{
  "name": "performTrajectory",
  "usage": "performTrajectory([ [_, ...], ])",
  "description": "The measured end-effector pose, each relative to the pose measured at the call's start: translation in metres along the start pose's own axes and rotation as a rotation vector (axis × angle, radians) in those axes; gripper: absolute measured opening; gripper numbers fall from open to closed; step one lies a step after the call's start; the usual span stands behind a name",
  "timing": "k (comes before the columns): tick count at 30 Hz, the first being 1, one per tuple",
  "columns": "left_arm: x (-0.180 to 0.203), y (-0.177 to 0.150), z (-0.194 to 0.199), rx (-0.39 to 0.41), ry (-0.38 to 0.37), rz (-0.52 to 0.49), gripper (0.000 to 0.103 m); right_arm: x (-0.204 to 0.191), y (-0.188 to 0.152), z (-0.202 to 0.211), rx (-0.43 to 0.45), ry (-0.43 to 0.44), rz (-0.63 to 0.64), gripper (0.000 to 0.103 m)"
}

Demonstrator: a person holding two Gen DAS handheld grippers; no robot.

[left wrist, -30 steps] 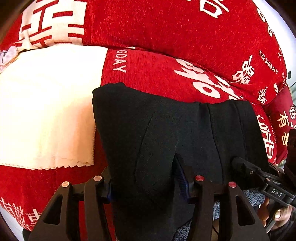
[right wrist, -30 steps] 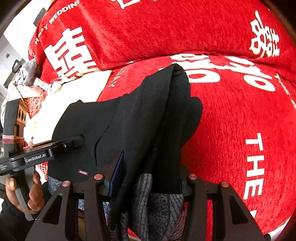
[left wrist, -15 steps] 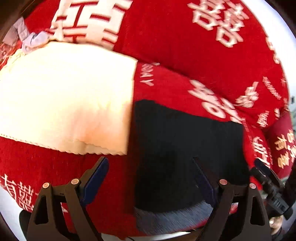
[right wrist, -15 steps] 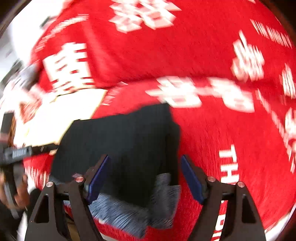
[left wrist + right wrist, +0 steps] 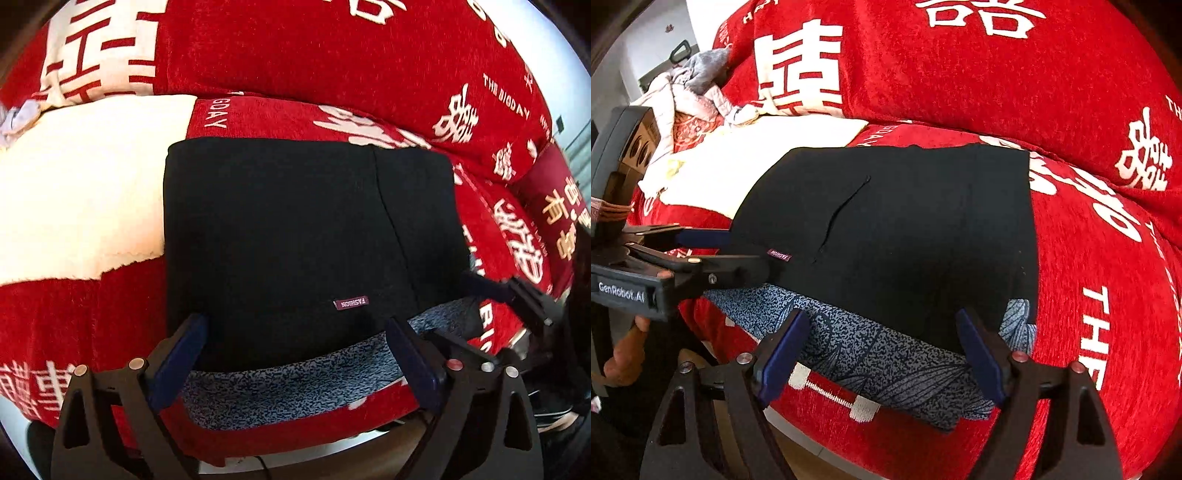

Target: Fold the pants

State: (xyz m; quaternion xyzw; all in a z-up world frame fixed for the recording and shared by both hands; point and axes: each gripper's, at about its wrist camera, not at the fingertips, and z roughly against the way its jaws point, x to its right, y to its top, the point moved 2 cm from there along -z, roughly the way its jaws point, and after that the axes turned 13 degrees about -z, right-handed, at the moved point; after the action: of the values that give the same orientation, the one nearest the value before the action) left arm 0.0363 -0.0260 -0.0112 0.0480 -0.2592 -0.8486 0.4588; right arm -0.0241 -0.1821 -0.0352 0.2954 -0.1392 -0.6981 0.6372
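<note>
The black pants (image 5: 295, 236) lie folded flat in a rectangle on the red cushion, with a grey speckled lining strip (image 5: 288, 384) showing along the near edge. They also show in the right wrist view (image 5: 905, 229). My left gripper (image 5: 295, 354) is open and empty at the near edge of the pants. My right gripper (image 5: 882, 354) is open and empty over the grey strip (image 5: 886, 354). The left gripper also appears at the left of the right wrist view (image 5: 705, 251).
A red sofa cover (image 5: 332, 55) with white characters lies under and behind the pants. A cream cloth (image 5: 81, 184) lies left of the pants. A heap of grey and pink clothes (image 5: 690, 88) sits at the far left.
Both grippers let go of the pants and opened. The pants dropped from a held, draped bundle to a flat fold on the cushion.
</note>
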Motion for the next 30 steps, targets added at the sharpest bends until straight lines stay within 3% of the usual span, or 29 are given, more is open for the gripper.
performTrajectory([
  [3, -0.006, 0.014, 0.018, 0.049, -0.035, 0.029, 0.097, 0.01, 0.022, 0.018, 0.033, 0.06, -0.057, 0.085],
  [7, -0.021, 0.058, 0.025, 0.105, 0.019, 0.046, 0.097, 0.023, 0.076, 0.027, 0.107, 0.103, -0.097, 0.086],
  [10, -0.033, 0.089, 0.002, 0.043, 0.104, 0.061, 0.097, 0.028, 0.113, 0.001, 0.079, 0.119, -0.121, 0.086],
  [13, -0.054, 0.099, -0.031, -0.08, 0.232, 0.099, 0.097, 0.031, 0.13, -0.037, -0.014, 0.127, -0.156, 0.086],
  [15, -0.068, 0.093, -0.055, -0.163, 0.239, 0.139, 0.097, 0.038, 0.13, -0.058, -0.075, 0.091, -0.186, 0.085],
  [17, -0.073, 0.084, -0.062, -0.161, 0.212, 0.174, 0.102, 0.048, 0.125, -0.076, -0.131, 0.087, -0.244, 0.085],
  [22, -0.071, 0.079, -0.062, -0.159, 0.205, 0.166, 0.103, 0.055, 0.121, -0.075, -0.129, 0.116, -0.273, 0.085],
  [26, -0.066, 0.083, -0.041, -0.134, 0.225, 0.144, 0.103, 0.048, 0.12, -0.049, -0.089, 0.088, -0.276, 0.086],
  [30, -0.045, 0.072, -0.016, -0.099, 0.243, 0.071, 0.103, 0.019, 0.085, -0.002, -0.011, 0.068, -0.152, 0.087],
])
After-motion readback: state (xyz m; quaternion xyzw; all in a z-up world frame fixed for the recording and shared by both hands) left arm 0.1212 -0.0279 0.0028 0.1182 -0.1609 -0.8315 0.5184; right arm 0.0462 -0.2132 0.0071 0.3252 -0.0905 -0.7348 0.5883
